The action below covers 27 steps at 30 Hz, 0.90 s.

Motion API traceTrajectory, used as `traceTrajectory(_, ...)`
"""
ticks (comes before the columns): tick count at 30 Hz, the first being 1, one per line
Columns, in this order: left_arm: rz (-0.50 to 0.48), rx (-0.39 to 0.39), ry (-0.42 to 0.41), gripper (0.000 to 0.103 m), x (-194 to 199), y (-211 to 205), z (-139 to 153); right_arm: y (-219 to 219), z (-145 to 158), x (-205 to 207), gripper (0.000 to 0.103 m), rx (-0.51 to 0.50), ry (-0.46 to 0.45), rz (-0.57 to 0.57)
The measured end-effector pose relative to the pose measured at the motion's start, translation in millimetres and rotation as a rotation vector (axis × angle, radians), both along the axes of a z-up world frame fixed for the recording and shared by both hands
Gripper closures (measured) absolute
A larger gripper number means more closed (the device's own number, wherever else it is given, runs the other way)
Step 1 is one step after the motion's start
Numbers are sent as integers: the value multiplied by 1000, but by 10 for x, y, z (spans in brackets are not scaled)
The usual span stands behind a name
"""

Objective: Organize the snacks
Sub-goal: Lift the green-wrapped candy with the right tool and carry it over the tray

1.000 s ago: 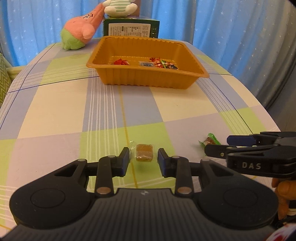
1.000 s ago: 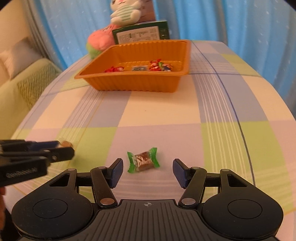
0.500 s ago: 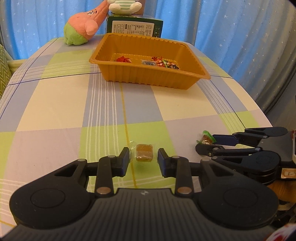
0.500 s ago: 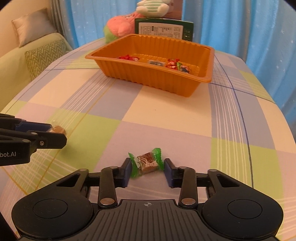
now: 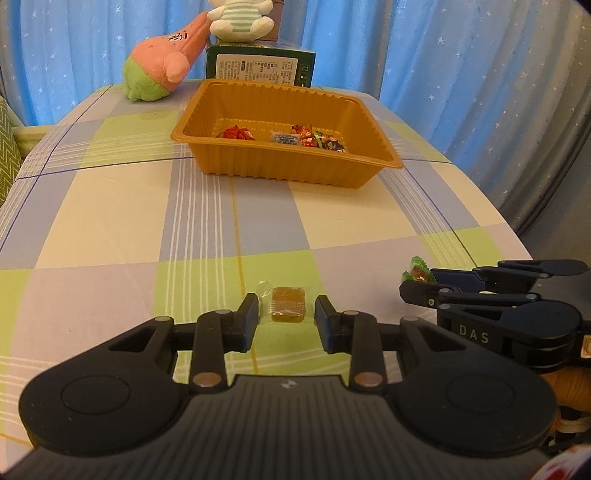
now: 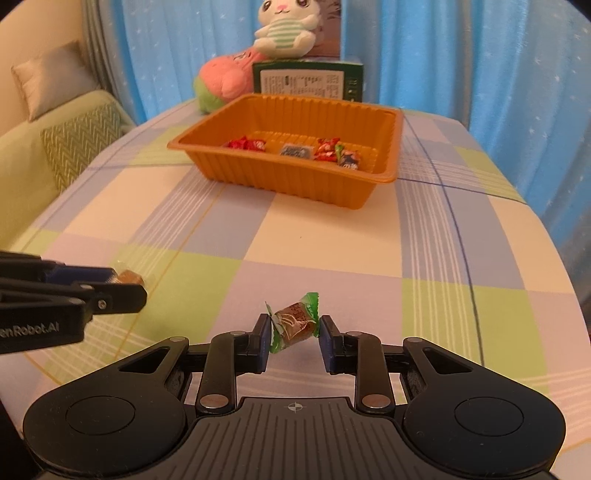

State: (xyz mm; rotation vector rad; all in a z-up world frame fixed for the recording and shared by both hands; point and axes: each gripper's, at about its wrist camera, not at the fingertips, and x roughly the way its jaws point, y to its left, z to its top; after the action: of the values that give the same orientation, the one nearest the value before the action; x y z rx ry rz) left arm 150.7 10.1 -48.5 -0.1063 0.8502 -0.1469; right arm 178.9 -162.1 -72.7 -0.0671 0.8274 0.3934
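Blue curtains (image 5: 424, 55) dotted with small white stars hang in soft folds behind everything. The tabletop (image 5: 110, 221) is covered by a smooth cloth checked in pale green, cream and lilac-grey, with thin white and blue stripes. Toward its far end sits an orange plastic tray (image 5: 288, 166), rectangular, with ribbed walls and a flat flared rim; a few crinkly wrapped sweets (image 5: 288, 137), red, blue and dark, lie along its floor. Behind the tray a dark green carton (image 5: 260, 70) stands upright, its white printed label facing forward, and a fuzzy white rabbit plush (image 6: 286, 27) in a green-striped top sits on it. Just beside the carton lies a pink, cone-shaped plush star (image 5: 162, 62) with green shorts.

Near the front edge, the left tool (image 5: 286, 314), matte black with blue pads, has its jaws drawn close around an amber jelly candy (image 5: 289, 303), a flat square in clear crinkled film; whether the pads press the wrapper cannot be told, and the candy appears to lie on the cloth. The right tool (image 6: 294, 334) has just been closing its jaws and now pinches a green-ended, twisted-wrap chocolate candy (image 6: 295, 319), tilted and raised just above the cloth.
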Motion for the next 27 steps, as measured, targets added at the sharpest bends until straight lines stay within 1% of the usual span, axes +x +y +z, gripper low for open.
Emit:
traceTrajectory(14, -5, 5, -54, 73, -236, 3, 331, -23, 376, -310, 75, 42, -33, -24)
traceTrajectory(27, 10, 13, -96, 73, -445, 91, 559, 6, 607, -521, 75, 54, -71, -18)
